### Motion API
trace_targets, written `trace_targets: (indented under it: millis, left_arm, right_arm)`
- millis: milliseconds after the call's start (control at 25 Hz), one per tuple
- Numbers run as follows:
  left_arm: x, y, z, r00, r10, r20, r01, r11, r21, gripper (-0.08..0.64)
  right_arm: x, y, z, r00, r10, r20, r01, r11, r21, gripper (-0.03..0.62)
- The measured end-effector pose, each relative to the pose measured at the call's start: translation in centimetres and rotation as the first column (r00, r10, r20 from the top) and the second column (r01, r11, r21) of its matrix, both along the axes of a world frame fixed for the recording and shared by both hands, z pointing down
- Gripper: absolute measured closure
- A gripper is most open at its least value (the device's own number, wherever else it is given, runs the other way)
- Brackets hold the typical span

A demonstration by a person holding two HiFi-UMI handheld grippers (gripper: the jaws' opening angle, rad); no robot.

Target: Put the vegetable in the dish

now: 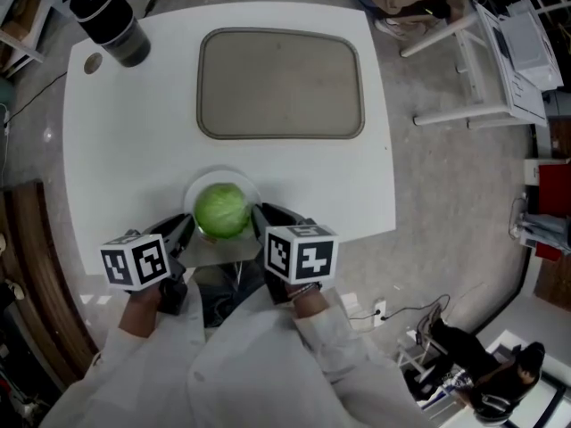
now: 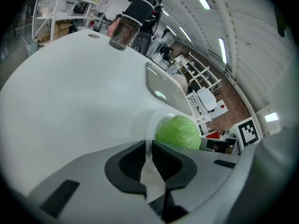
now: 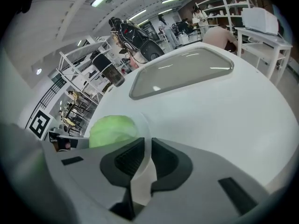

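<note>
A round green cabbage (image 1: 221, 209) lies in a white dish (image 1: 196, 188) at the near edge of the white table (image 1: 125, 150). My left gripper (image 1: 185, 232) is shut on the dish's left rim and my right gripper (image 1: 260, 222) on its right rim. In the left gripper view the jaws (image 2: 149, 147) pinch the thin white rim (image 2: 150, 125), with the cabbage (image 2: 178, 132) just beyond to the right. In the right gripper view the jaws (image 3: 145, 147) clamp the rim (image 3: 143, 125), and the cabbage (image 3: 112, 129) sits to the left.
A grey rectangular tray (image 1: 281, 83) lies at the table's far middle. A dark cylindrical jar (image 1: 111, 20) stands at the far left corner beside a small round hole (image 1: 93, 61). White furniture (image 1: 500, 52) stands off the table's right side.
</note>
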State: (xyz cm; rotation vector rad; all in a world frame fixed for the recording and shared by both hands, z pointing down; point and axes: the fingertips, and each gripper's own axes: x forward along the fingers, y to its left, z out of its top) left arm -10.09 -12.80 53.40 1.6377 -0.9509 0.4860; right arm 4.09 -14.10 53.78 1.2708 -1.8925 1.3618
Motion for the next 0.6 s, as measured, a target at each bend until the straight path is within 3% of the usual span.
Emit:
trace_targets:
  millis: [600]
  left_arm:
    - [6.4, -7.9, -2.4, 0.999, -0.051, 0.000, 0.051, 0.999, -0.009, 0.514]
  right_arm:
    - [6.1, -8.1, -1.8, 0.999, -0.037, 0.039, 0.039, 0.999, -0.035, 0.537]
